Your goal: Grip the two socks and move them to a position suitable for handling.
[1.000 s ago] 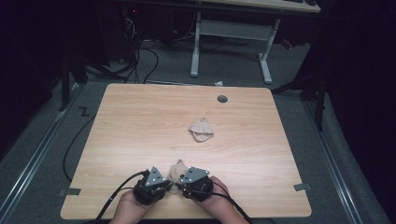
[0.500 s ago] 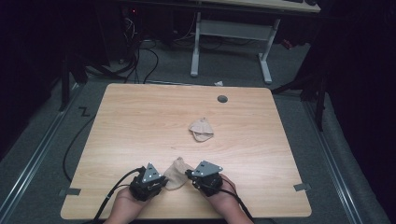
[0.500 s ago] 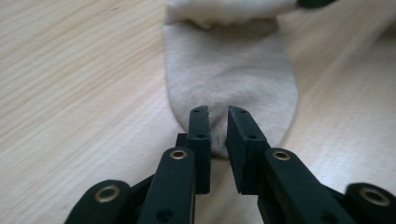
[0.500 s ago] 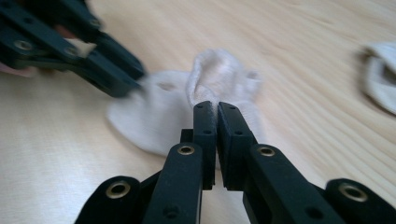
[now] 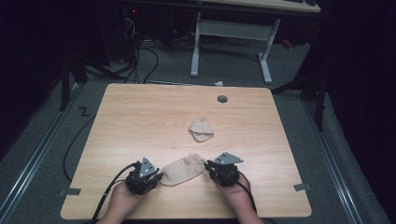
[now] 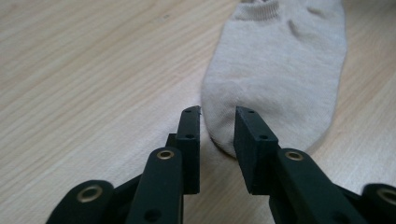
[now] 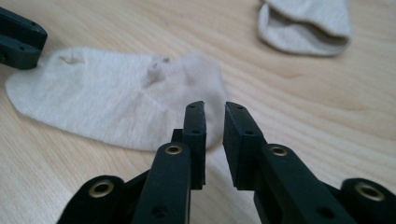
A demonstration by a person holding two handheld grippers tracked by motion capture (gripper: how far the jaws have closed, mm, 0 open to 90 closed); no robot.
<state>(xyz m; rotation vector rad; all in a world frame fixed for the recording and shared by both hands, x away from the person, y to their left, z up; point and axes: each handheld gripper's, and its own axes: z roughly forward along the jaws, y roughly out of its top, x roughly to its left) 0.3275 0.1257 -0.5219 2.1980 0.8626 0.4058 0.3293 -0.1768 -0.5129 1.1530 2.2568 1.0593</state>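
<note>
My left tongs (image 5: 156,177) at toe end of flat sock (image 5: 183,169), jaws released, narrow gap showing, toe tip just ahead of gap, not pinched. My right tongs (image 5: 209,166) at opposite end of same sock, jaws likewise parted, cloth edge just past their tips; contact unclear. Sock lies spread on table (image 5: 140,121) between both tongs. Second sock (image 5: 201,129), folded over, farther out beyond right tongs, well apart. Dark round cap (image 5: 222,99) near far table edge. Nothing blocking between tongs.
</note>
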